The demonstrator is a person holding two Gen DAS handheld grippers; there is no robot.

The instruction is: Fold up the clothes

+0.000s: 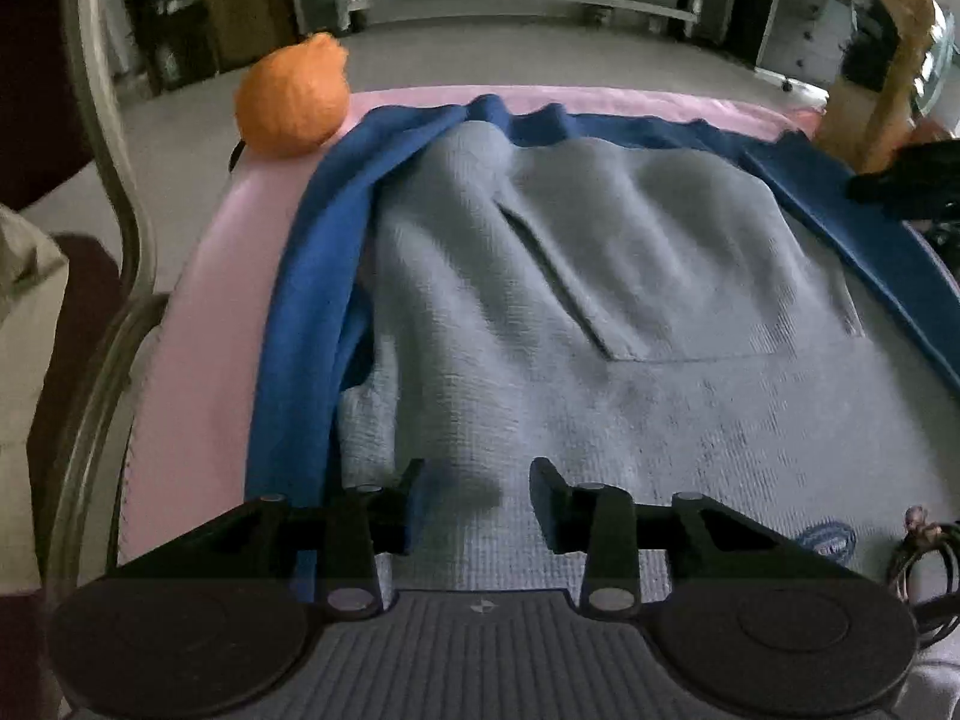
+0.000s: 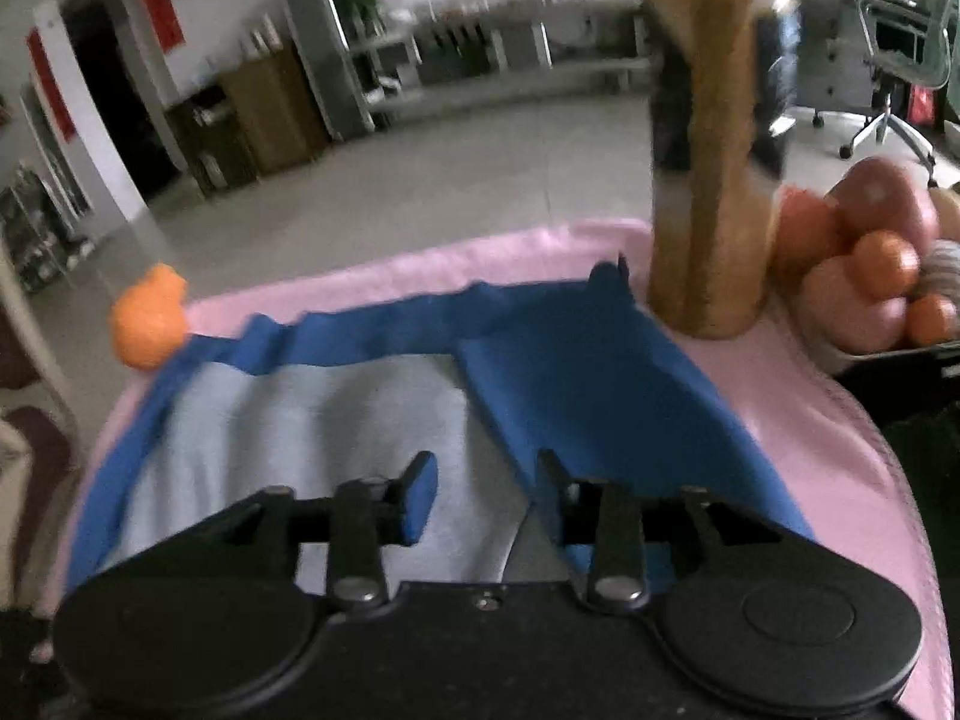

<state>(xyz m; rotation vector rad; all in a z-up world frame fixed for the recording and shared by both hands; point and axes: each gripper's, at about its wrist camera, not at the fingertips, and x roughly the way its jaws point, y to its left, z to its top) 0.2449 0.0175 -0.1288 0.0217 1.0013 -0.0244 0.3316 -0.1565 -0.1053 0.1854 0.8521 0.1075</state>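
Observation:
A garment lies spread on the pink-covered table (image 1: pixel 198 312). Its pale grey inner side (image 1: pixel 600 276) faces up and its blue outer fabric (image 1: pixel 300 324) shows along the left, far and right edges. My left gripper (image 1: pixel 478 474) hovers over the near part of the grey fabric, open, with nothing between its fingers. In the right wrist view, the grey side (image 2: pixel 300 420) meets a folded-over blue panel (image 2: pixel 588 372). My right gripper (image 2: pixel 486 462) is above that seam, open and empty. This view is blurred.
An orange ball (image 1: pixel 294 102) sits at the table's far left corner. A tall tan object (image 2: pixel 708 180) stands at the far right, next to a tray of fruit (image 2: pixel 870 276). A chair frame (image 1: pixel 120 180) stands to the left. A dark object (image 1: pixel 906 180) lies at the right edge.

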